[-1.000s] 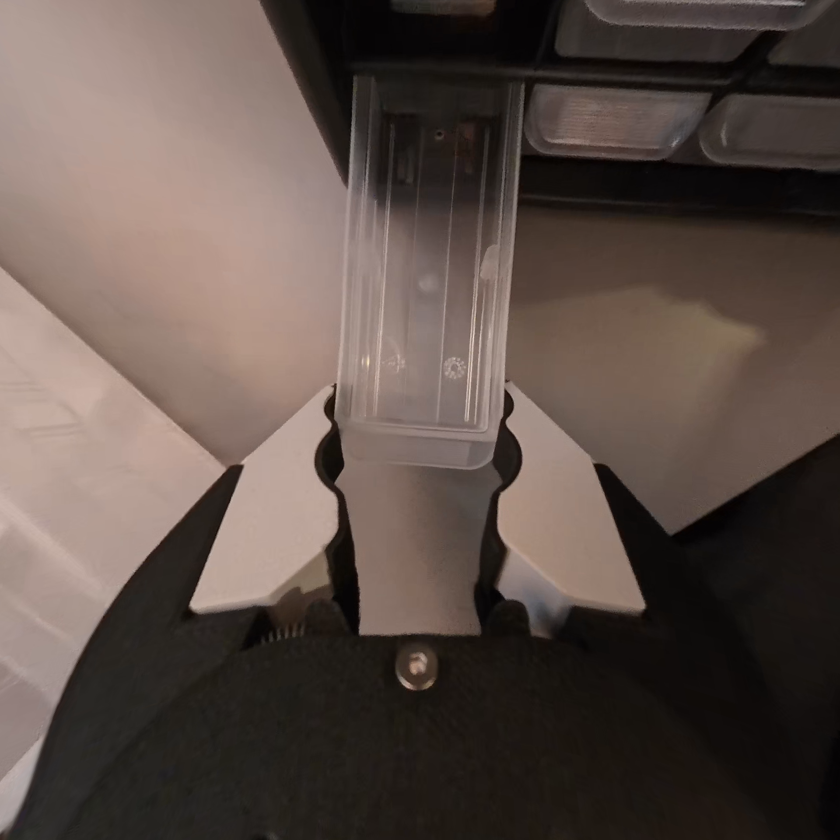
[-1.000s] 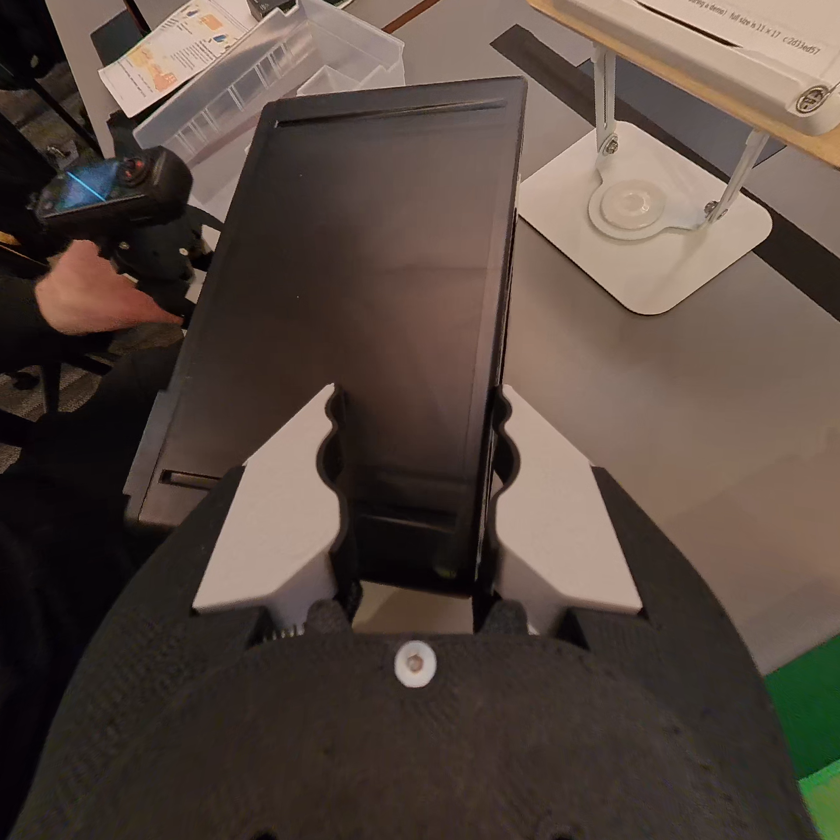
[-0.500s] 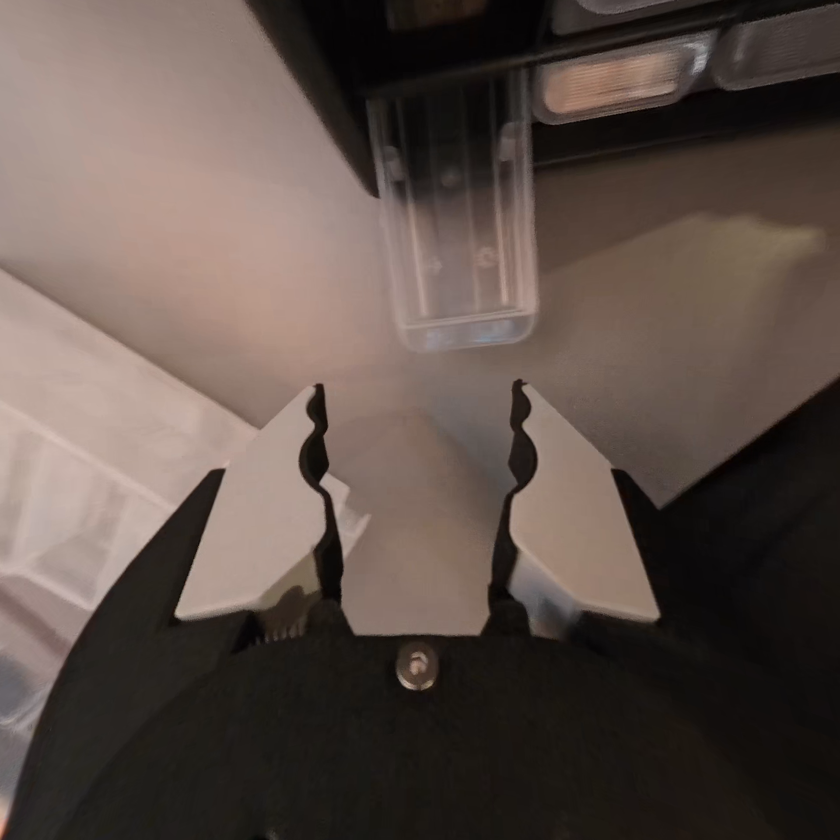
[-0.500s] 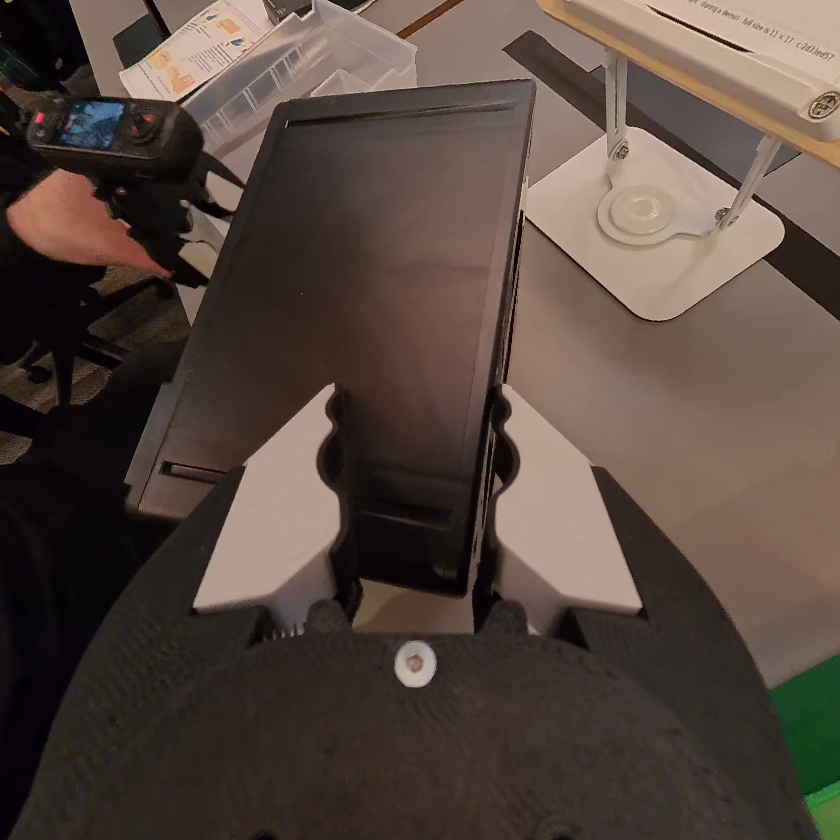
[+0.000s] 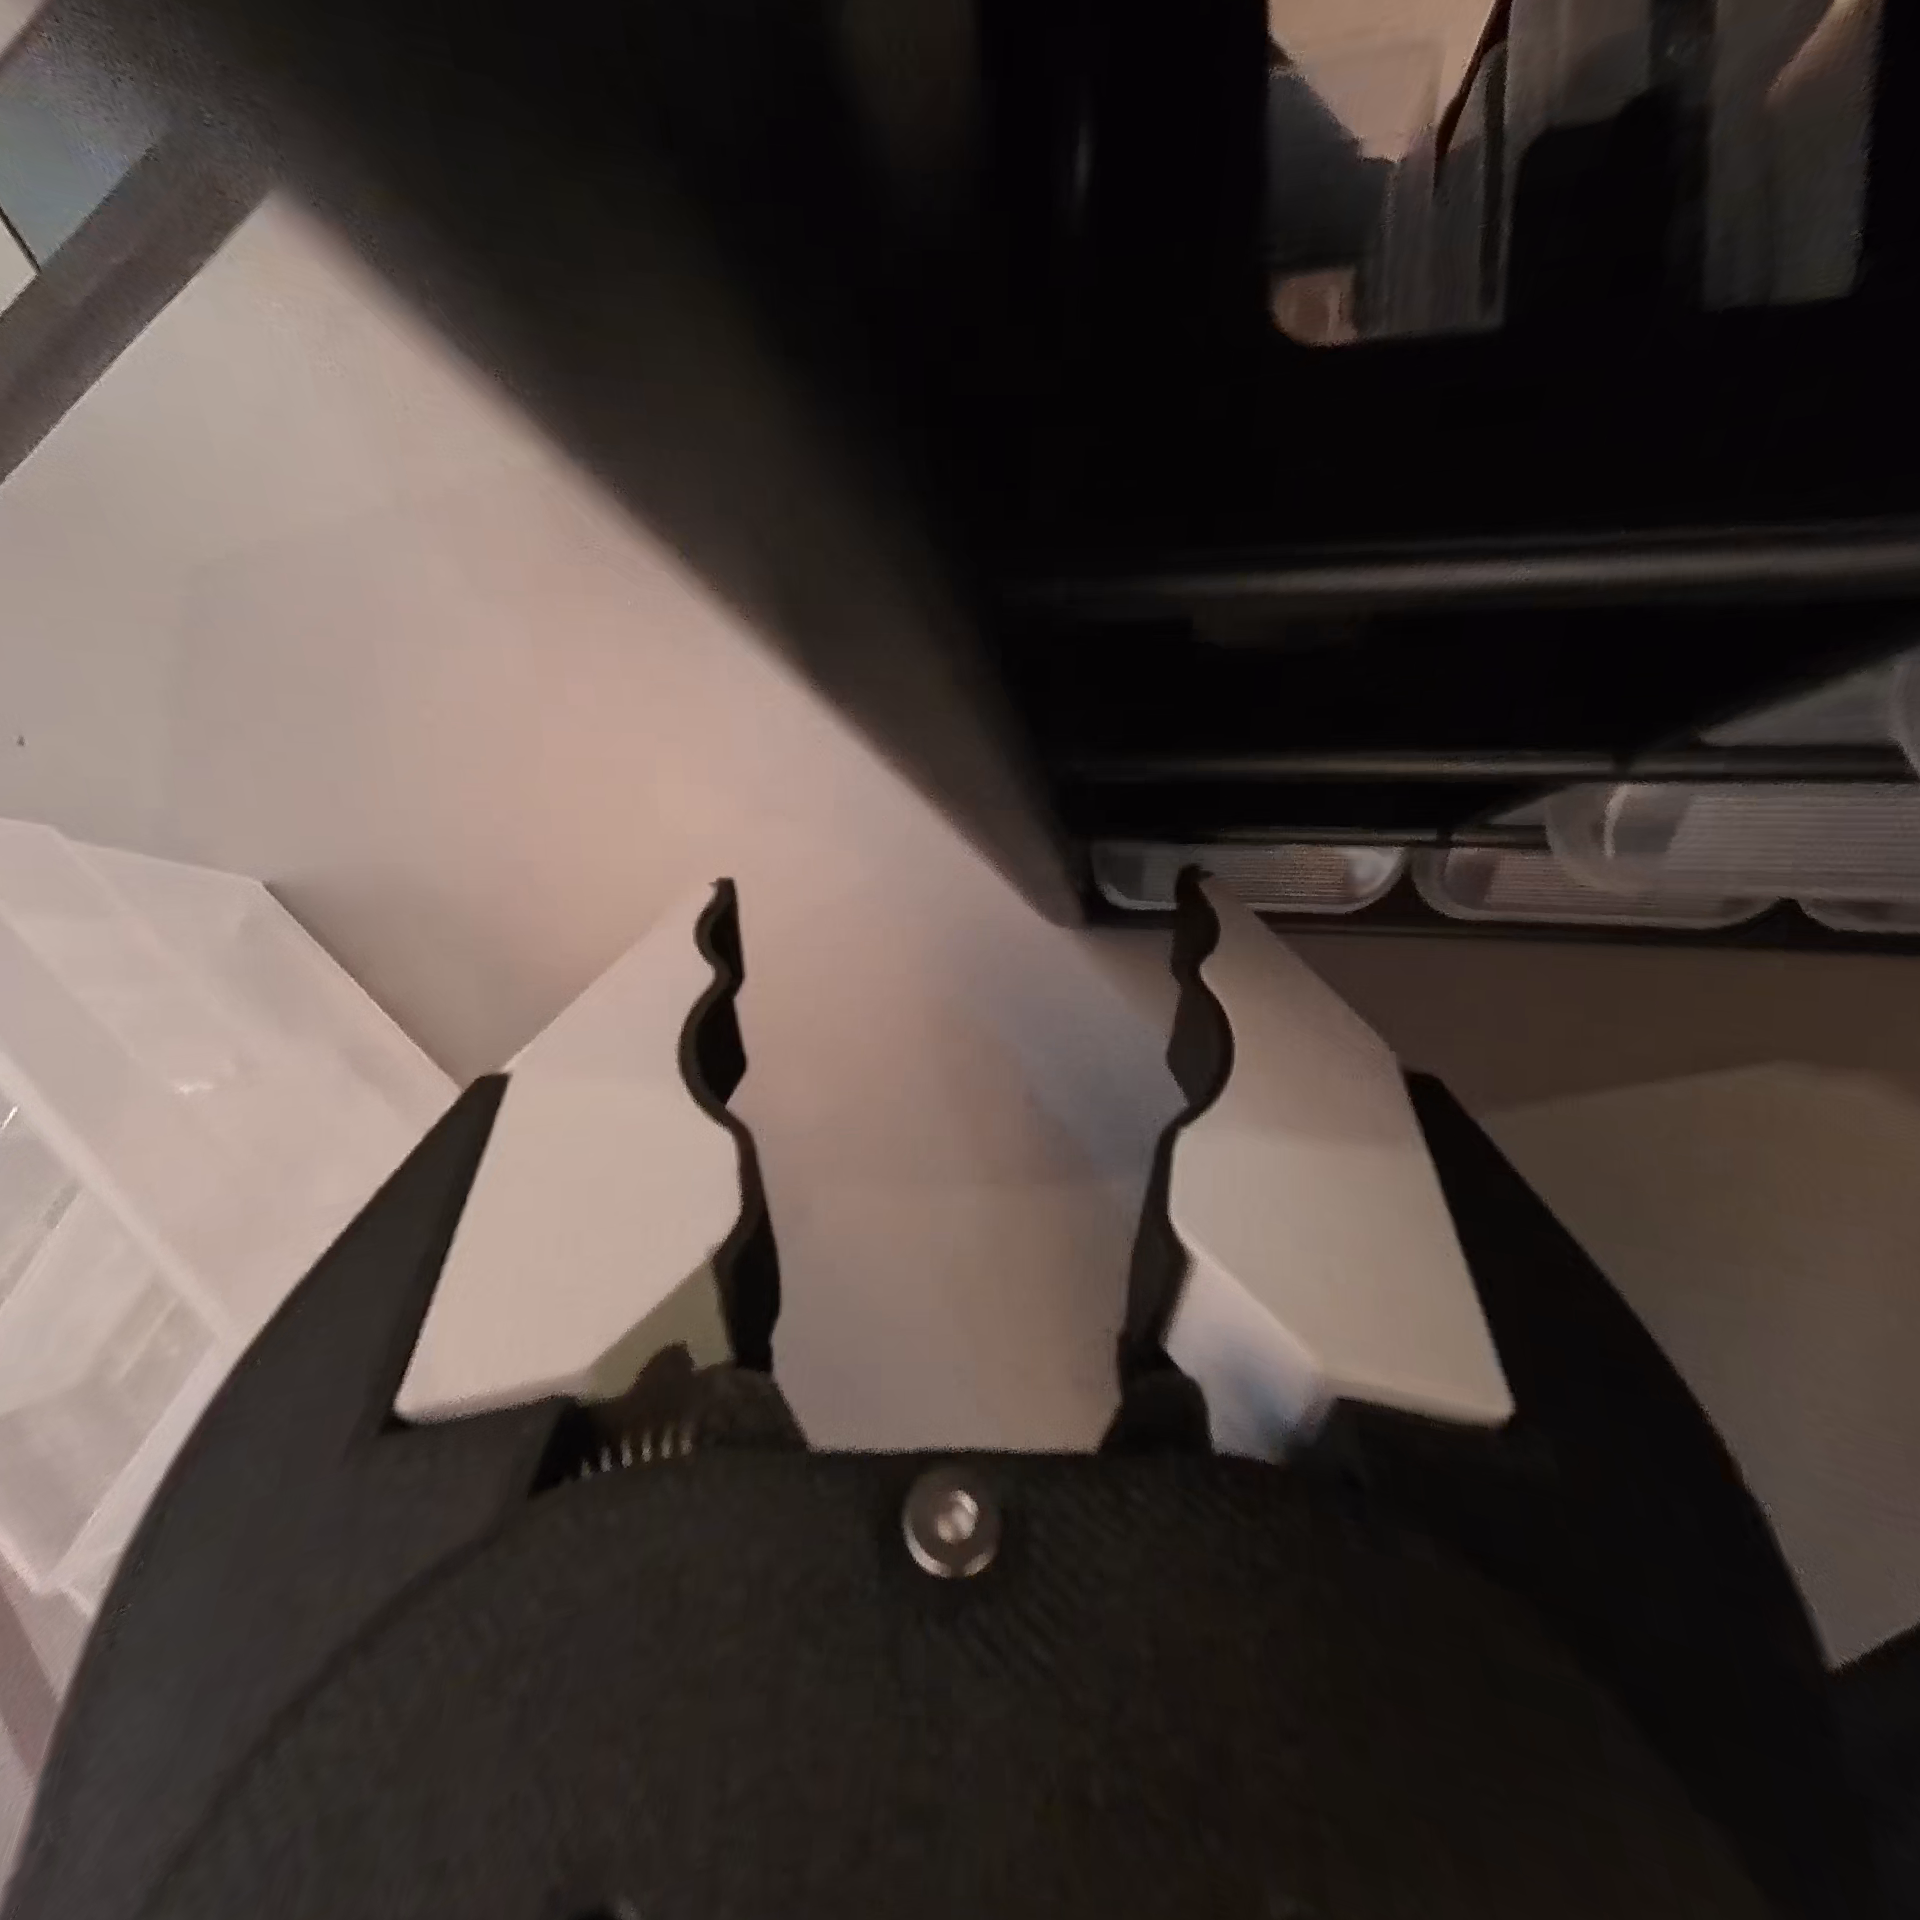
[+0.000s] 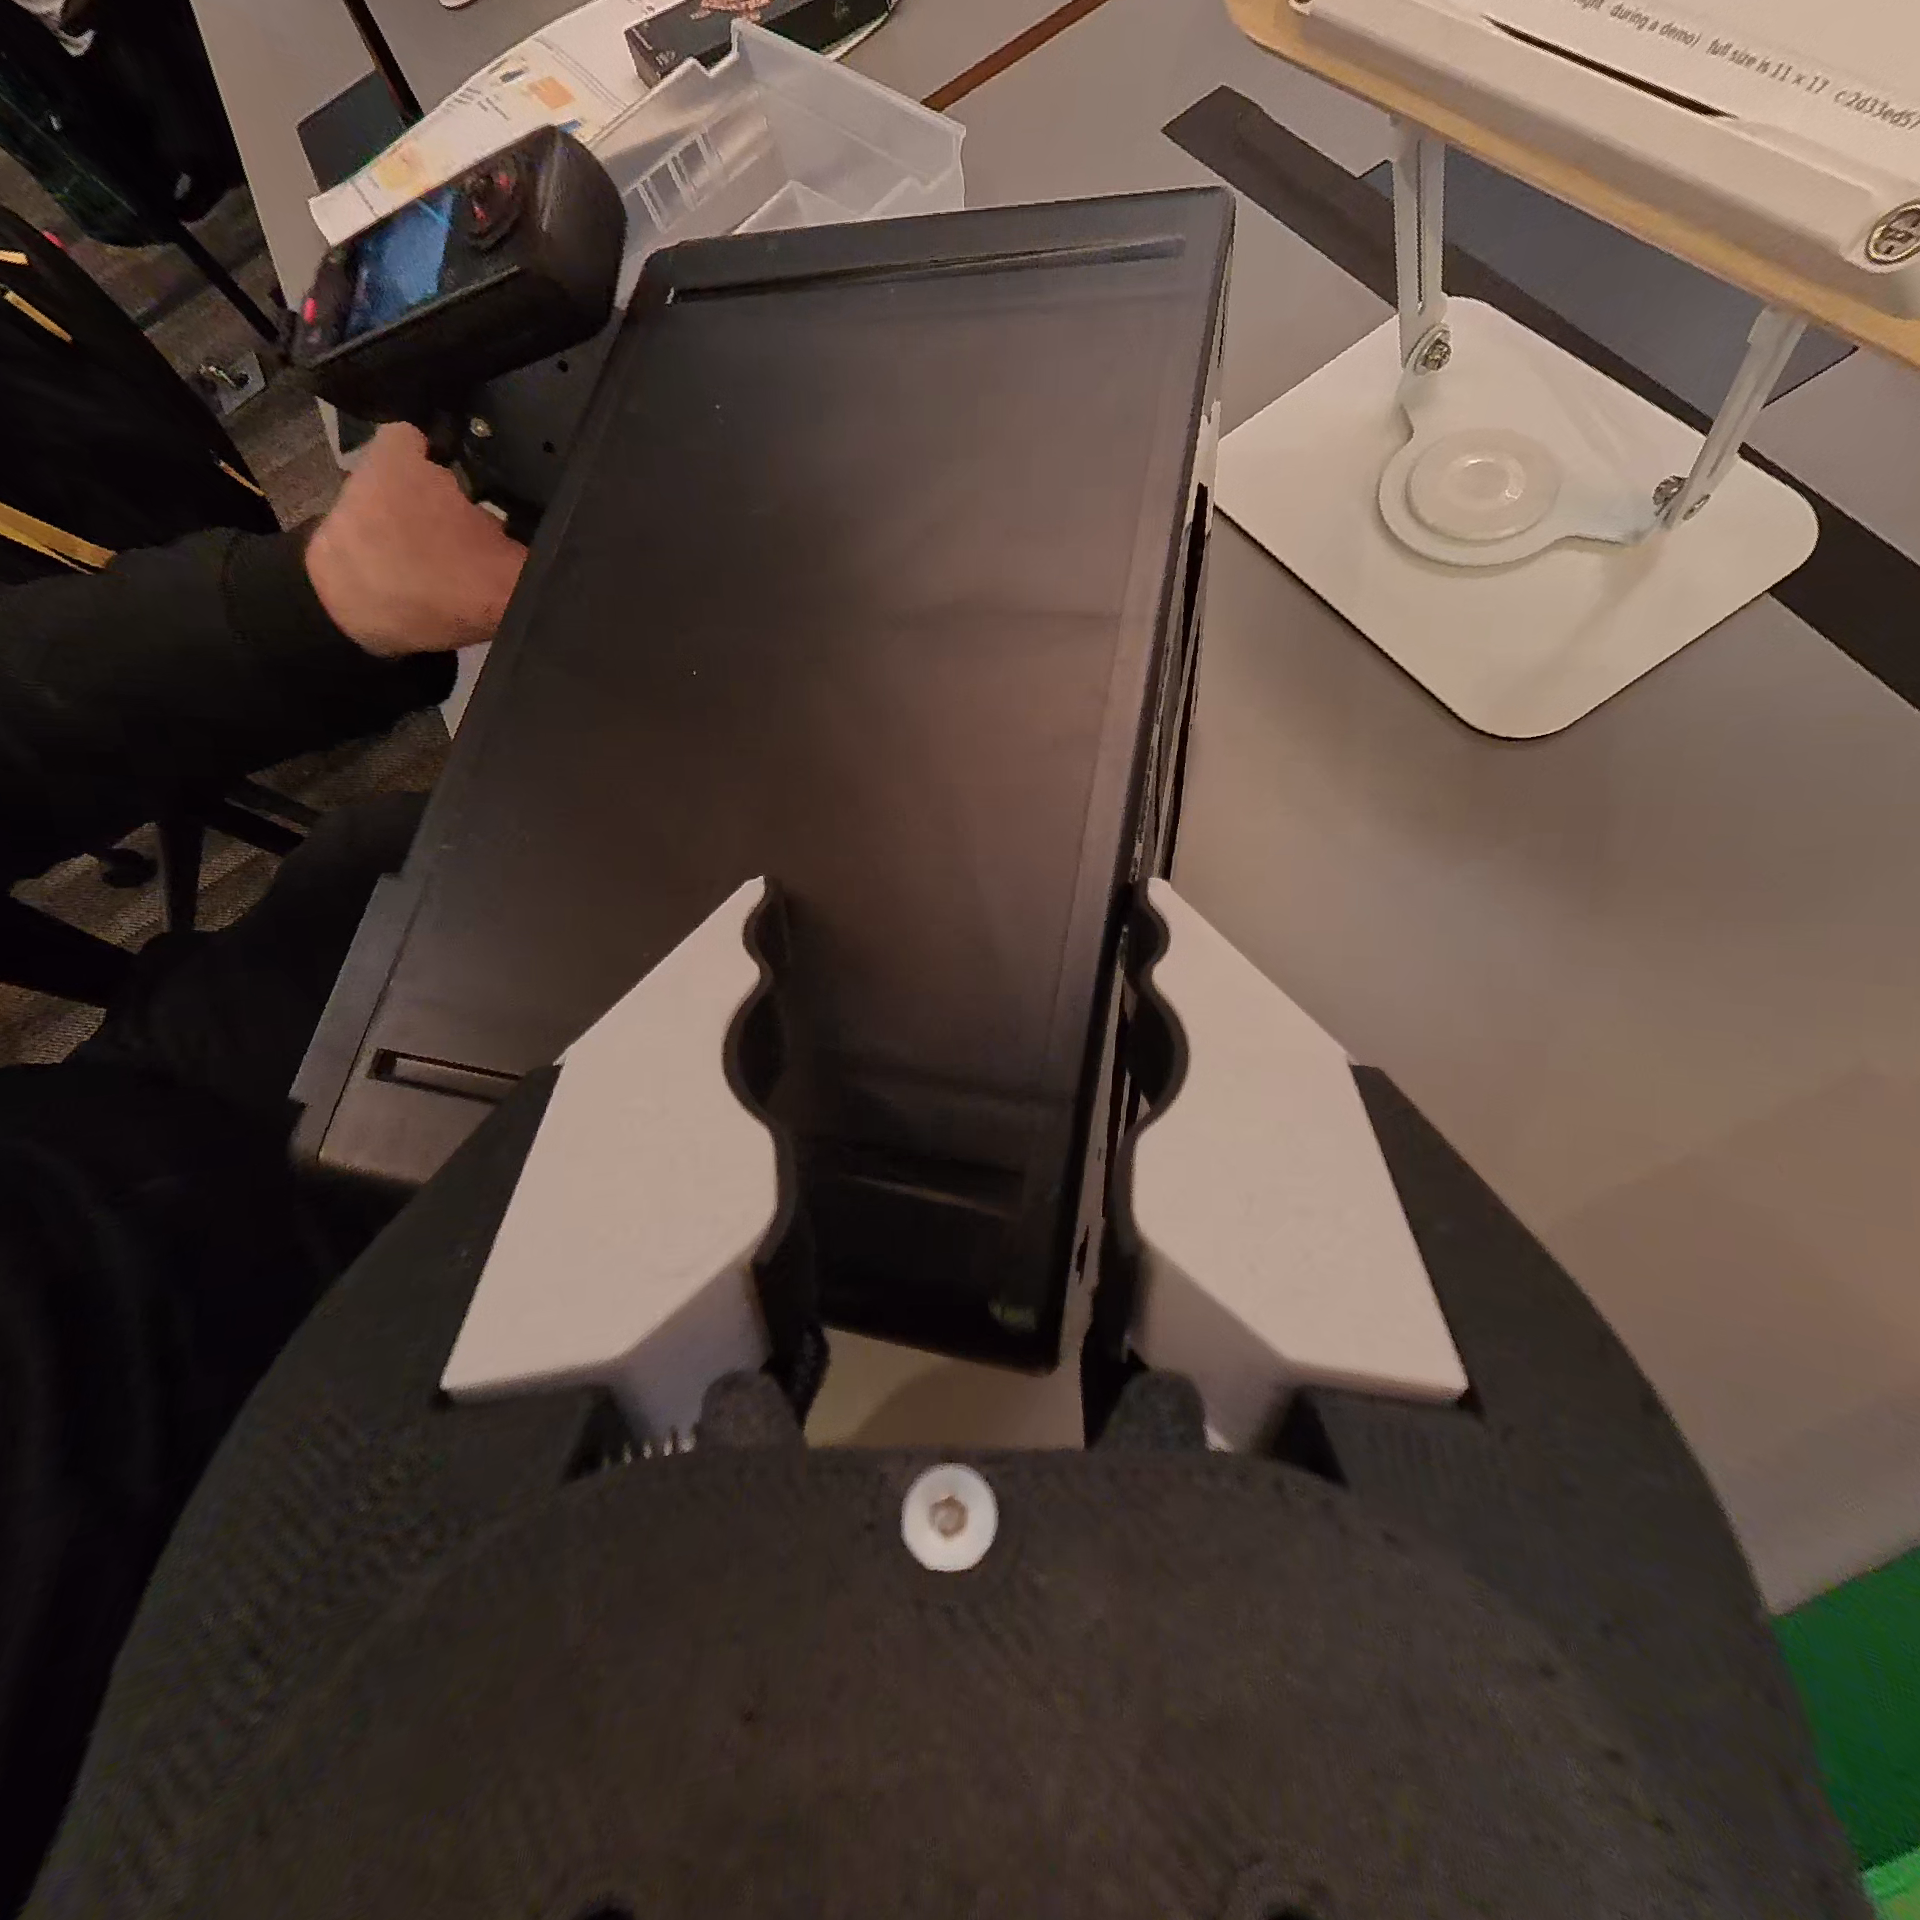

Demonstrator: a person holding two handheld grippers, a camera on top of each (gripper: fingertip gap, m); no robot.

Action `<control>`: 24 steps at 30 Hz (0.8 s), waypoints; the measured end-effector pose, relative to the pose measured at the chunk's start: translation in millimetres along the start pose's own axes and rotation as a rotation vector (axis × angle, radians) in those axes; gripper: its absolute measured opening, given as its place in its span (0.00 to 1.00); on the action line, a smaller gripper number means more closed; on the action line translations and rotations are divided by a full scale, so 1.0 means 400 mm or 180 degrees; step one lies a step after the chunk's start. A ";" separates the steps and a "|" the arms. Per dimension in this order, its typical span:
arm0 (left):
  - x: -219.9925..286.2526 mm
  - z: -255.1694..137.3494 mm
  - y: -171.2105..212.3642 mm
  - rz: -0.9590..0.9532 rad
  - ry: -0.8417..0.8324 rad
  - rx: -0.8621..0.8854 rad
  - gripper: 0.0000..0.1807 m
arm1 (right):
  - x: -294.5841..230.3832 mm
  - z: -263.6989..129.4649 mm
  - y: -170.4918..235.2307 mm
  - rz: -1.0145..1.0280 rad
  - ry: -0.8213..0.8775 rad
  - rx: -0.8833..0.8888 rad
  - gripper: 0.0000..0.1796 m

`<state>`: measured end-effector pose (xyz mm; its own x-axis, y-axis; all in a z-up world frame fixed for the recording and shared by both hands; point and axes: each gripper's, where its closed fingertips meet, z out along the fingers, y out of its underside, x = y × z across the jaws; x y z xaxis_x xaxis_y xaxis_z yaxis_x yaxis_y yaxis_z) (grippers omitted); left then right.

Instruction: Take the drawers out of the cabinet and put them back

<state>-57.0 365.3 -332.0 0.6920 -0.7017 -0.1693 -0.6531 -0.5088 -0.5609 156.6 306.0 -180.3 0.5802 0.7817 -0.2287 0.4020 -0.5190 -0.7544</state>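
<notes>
The black cabinet (image 5: 831, 312) fills the top of the left wrist view, seen from low at its left front corner. A clear drawer (image 5: 1278, 878) sits pushed into the bottom row, its front flush next to other clear drawers (image 5: 1621, 883). The slots above look dark and open. My left gripper (image 5: 956, 883) is open and empty, with its right fingertip just in front of that drawer's face. My right gripper (image 6: 956, 888) is shut on the near end of the cabinet's top (image 6: 883, 571). The left gripper's camera body (image 6: 457, 270) and a hand (image 6: 405, 561) show beside the cabinet's left side.
A clear plastic organiser box (image 5: 125, 1091) lies on the table left of the cabinet; it also shows in the right wrist view (image 6: 790, 135) beyond it. A white stand base (image 6: 1507, 520) under a wooden board sits to the cabinet's right. Grey tabletop (image 6: 1507, 1039) surrounds the cabinet.
My left gripper let go of the clear drawer and opened. The drawer went from pulled far out to flush in the bottom row. The left gripper moved up close to the cabinet.
</notes>
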 end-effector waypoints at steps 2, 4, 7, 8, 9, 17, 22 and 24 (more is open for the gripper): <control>-0.012 -0.030 0.016 0.0081 -0.0044 -0.0033 0.46 | 0.000 0.000 0.000 0.0003 0.0001 0.0003 0.36; -0.050 -0.094 0.025 0.0224 -0.0169 0.0052 0.42 | 0.000 0.000 0.000 0.0003 -0.0008 0.0007 0.36; -0.189 -0.198 0.103 0.0311 -0.0564 -0.0235 0.33 | 0.000 0.000 0.000 0.0004 -0.0040 0.0018 0.36; -0.244 -0.225 0.136 0.0269 -0.0668 -0.0318 0.30 | 0.000 0.000 0.000 0.0010 -0.0055 0.0025 0.36; -0.292 -0.242 0.173 0.0193 -0.0709 -0.0404 0.26 | 0.000 0.000 0.000 0.0018 -0.0073 0.0032 0.36; -0.428 -0.139 0.413 0.0357 -0.0444 -0.1272 0.18 | 0.000 0.002 0.001 0.0040 -0.0071 0.0021 0.36; -0.388 -0.101 0.452 0.0370 -0.0150 -0.1516 0.03 | 0.001 0.004 -0.001 0.0073 -0.0082 0.0030 0.36; -0.365 -0.122 0.443 0.0324 -0.0089 -0.1491 0.01 | 0.000 0.004 -0.001 0.0083 -0.0105 0.0044 0.36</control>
<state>-289.0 353.3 -367.0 0.6211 -0.7493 -0.2298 -0.7819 -0.6126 -0.1159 155.2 307.0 -181.0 0.5665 0.7791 -0.2684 0.3770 -0.5347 -0.7563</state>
